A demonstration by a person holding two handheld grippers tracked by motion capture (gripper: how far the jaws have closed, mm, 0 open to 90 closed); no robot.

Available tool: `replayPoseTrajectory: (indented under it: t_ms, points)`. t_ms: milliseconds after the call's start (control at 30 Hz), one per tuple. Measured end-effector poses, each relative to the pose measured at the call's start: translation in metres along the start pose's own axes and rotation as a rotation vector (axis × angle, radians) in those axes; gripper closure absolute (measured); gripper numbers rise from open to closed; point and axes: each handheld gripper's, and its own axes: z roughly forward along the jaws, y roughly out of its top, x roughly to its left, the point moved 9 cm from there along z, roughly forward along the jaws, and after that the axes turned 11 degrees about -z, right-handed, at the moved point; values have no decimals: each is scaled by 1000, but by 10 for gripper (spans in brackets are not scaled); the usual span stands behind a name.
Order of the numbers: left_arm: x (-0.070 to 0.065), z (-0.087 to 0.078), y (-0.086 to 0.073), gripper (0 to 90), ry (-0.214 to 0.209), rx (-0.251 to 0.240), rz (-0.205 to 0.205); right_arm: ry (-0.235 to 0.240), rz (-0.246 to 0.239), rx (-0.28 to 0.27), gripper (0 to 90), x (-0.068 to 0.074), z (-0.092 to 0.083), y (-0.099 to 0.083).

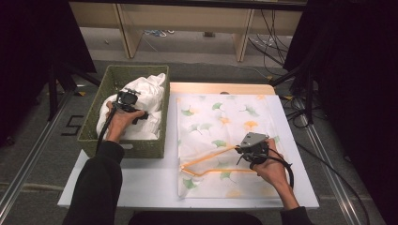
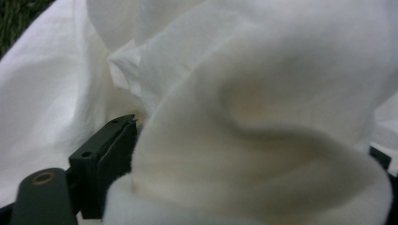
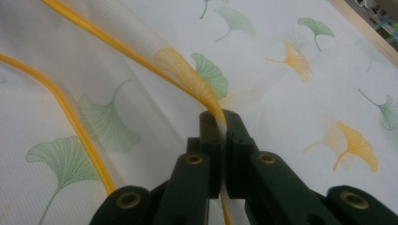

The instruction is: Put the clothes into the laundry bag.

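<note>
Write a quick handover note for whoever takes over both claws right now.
Left claw: open, in the green basket, with a fold of white cloth between its jaws.
Right claw: shut on the orange-trimmed edge of the mesh laundry bag, lifting the opening.
Done: bag flat on the table, mouth held up.
Left: grip the cloth, carry it over, put it into the bag.

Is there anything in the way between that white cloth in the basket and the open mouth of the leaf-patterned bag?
Nothing visible. The white cloth lies in the green basket, with only the basket's wall and bare table before the mesh bag. The right gripper holds its orange-edged opening lifted.
</note>
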Motion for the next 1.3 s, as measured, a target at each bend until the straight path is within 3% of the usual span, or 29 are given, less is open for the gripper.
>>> replayPoseTrajectory:
  t_ms: [100, 167, 200, 233, 300, 367, 400, 467, 500, 567, 633, 667, 700, 733, 767, 800, 867, 900, 967, 1000, 1067, 1167, 1300]
  points:
    - [8, -3, -1, 104, 58, 22, -25, 0, 7, 3, 893, -1, -1, -1]
    - [10, 1, -7, 32, 27, 66, -69, -2, 17, 4, 893, -1, 0, -1]
    - [11, 5, -11, 20, 8, 86, -87, -3, -16, -2, 893, -2, 1, -1]
    - [12, 8, -13, 0, -12, 98, -101, 0, 14, 7, 893, 1, 0, -2]
    - [15, 18, -19, 0, -55, 96, -133, -1, 8, 5, 893, 1, 0, -1]
    - [11, 25, -18, 0, -93, 35, -186, -3, 8, 5, 893, 1, 0, -1]
    - [14, 25, -18, 0, -98, 52, -148, 3, 0, 7, 892, 1, 0, -1]
    - [12, 27, -17, 0, -109, 42, -164, 3, 16, 14, 892, 3, 0, -2]
    - [12, 25, -20, 0, -110, 78, -176, 6, 2, 11, 892, 2, 1, -2]
    - [11, 28, -19, 18, -118, 60, -198, 6, 2, 9, 892, 2, 1, -1]
    - [10, 25, -20, 170, -125, 100, -204, -1, -21, 5, 892, 1, 2, -1]
    - [9, 27, -19, 321, -126, 69, -206, 7, -1, 11, 893, 2, 2, -1]
    - [9, 27, -17, 321, -138, 58, -179, 7, -1, 11, 893, 2, 2, -1]
    - [7, 27, -18, 376, -146, 59, -193, 8, -4, 12, 893, 2, 2, -2]
    - [10, 24, -18, 398, -156, 84, -156, 7, -6, 12, 894, 2, 2, -2]
    - [10, 23, -18, 432, -168, 73, -167, 9, 8, 17, 894, 3, 2, -2]
    - [9, 19, -16, 486, -210, 50, -168, 6, -16, 6, 895, 1, 1, -1]
    - [8, 16, -15, 523, -229, 34, -167, 6, 14, 7, 895, 2, 1, -1]
    - [0, 11, -12, 547, -246, 14, -155, 11, 17, 11, 895, 1, 1, -2]
    - [-1, 9, -11, 556, -254, 15, -141, 6, -6, -1, 895, -1, 3, -1]
    - [-1, 6, -7, 573, -262, -10, -136, 11, 22, 10, 895, 1, 1, -2]
    - [-4, -3, -3, 577, -302, -40, -127, 5, 9, 1, 895, -1, 0, -1]
    - [-1, -14, 1, 579, -333, -61, -98, 8, 29, 3, 895, -1, -1, -2]
